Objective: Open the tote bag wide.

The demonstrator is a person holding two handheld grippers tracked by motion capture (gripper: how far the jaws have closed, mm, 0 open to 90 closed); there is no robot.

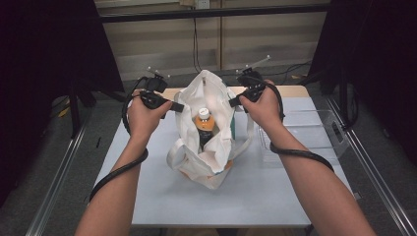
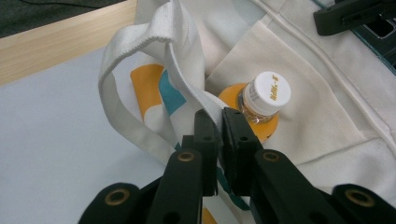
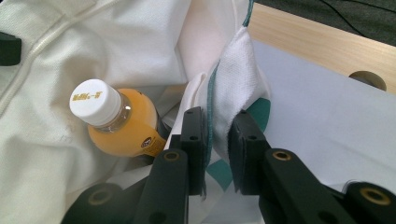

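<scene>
Nearest us, our forearms come in from the bottom edge, each hand on a tool. Left tool point(image 2: 219, 123) is pinching the tote bag point(image 1: 206, 142) at its left rim, jaws pressed on the fabric beside a strap. Right tool point(image 3: 217, 126) is pinching the right rim, jaws a bit apart around a thick fold. The bag stands at mid table point(image 1: 147, 196), mouth held wide, with the bottle point(image 2: 261, 100) upright inside it. Risk, as we judge it: the fold may slip from the right jaws, so the bag sags and the bottle tips; an uneven pull could drag the bag over. Count: one bag, one bottle, two tools, one clear tray point(image 1: 314, 135).
</scene>
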